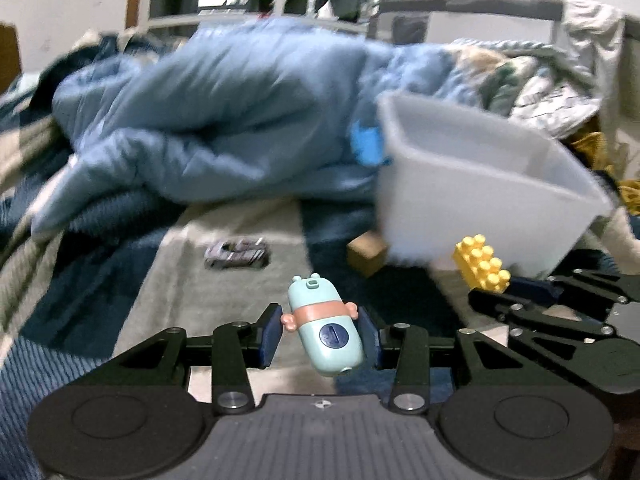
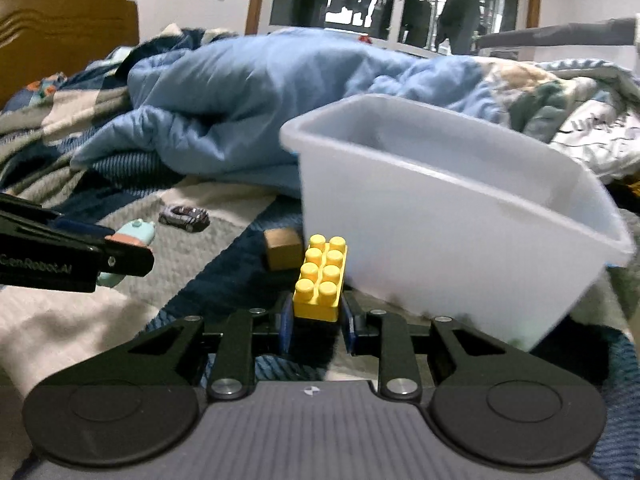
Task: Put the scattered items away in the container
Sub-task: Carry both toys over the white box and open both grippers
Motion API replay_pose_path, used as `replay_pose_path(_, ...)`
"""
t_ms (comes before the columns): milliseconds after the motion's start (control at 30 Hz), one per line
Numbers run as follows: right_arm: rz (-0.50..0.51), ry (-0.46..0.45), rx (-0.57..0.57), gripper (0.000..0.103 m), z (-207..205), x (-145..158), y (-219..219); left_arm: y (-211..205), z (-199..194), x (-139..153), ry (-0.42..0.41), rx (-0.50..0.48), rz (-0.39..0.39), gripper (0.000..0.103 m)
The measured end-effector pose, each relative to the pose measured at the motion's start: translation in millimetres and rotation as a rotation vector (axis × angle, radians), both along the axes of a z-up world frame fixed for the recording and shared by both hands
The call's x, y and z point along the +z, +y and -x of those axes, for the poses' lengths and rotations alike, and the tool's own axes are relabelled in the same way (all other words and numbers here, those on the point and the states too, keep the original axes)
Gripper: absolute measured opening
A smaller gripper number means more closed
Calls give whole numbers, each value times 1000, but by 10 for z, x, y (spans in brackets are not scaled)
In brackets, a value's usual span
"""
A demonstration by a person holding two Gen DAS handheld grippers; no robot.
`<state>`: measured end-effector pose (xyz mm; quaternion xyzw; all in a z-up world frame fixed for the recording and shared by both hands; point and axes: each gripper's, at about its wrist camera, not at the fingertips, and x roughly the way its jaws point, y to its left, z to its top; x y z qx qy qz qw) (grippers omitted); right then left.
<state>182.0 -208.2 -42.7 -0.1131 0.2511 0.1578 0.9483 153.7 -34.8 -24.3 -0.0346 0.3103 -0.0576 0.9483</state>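
The white container point(image 2: 460, 216) fills the right half of the right wrist view, tilted on the bed point(image 2: 120, 320) with its open mouth facing up and toward the cameras, so the step in hand looks like carrying both held toys over its near rim and letting go inside. To do that well, I would lift each toy clear above the rim before opening, since the tub leans on soft bedding and a nudge could tip it. The right tongs point(image 2: 318, 322) are closed on the lower end of a yellow brick point(image 2: 322, 280), at bottom centre just in front of the tub wall. The left tongs point(image 1: 323, 334) are closed around a mint toy figure point(image 1: 326, 328), which hangs skewed between the pads at lower centre of the left wrist view; a slow release suits it. Still loose on the bed are a brown block point(image 2: 282, 252) beside the tub and a small toy car point(image 2: 185, 217) at centre left. Behind lies a rumpled blue duvet point(image 2: 240, 100), a window point(image 2: 380, 0) at top, a wooden headboard point(image 2: 60, 32) upper left.
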Motion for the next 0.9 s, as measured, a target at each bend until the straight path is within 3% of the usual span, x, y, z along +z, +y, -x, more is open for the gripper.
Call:
replay_pose_path(300, -36, -91, -61, 28, 230, 439, -371, -472, 134, 656, -146, -65, -7, 46)
replay_pose_path(500, -46, -146, -81, 28, 223, 709, -586, -737, 24, 970, -209, -85, -4, 46)
replay_pose_path(700, -58, -188, -98, 28, 102, 859, -795, -970, -223, 1059, -205, -94, 1, 46)
replay_pose_path(900, -86, -174, -123, 28, -160, 848, -959, -1118, -575, 972, -172, -92, -24, 46)
